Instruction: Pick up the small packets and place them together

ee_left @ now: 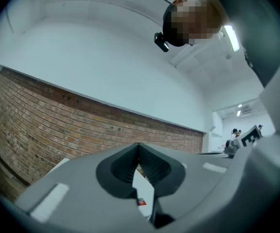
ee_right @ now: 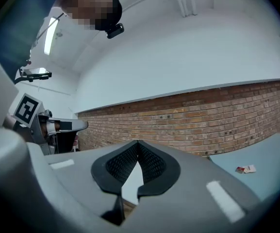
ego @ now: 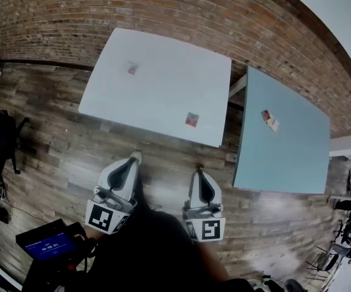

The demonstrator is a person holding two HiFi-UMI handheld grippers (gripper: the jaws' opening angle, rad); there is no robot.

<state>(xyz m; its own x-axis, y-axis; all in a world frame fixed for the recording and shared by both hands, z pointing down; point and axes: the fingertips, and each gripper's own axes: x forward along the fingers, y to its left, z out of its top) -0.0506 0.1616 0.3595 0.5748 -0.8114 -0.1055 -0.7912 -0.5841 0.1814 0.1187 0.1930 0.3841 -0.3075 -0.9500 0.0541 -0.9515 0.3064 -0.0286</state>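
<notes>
The white bench [ego: 157,47] lies at 12 o'clock and the grey bench [ego: 284,163] at 3. The left hand-held gripper [ego: 135,157] and right hand-held gripper [ego: 199,173] hang at 6, jaws pressed together, empty. The far packet [ego: 132,68] lies at 11, the near packet [ego: 191,119] at 1 and a packet pair [ego: 269,120] on the grey bench, so gathering looks unstarted; next, reach and open over the near packet.

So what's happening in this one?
A person holds the left tongs and right tongs low in front of two tables, both shut and empty. Nothing is picked up yet: a far packet and a near packet lie apart on the white table, and a packet cluster sits on the blue table.
</notes>
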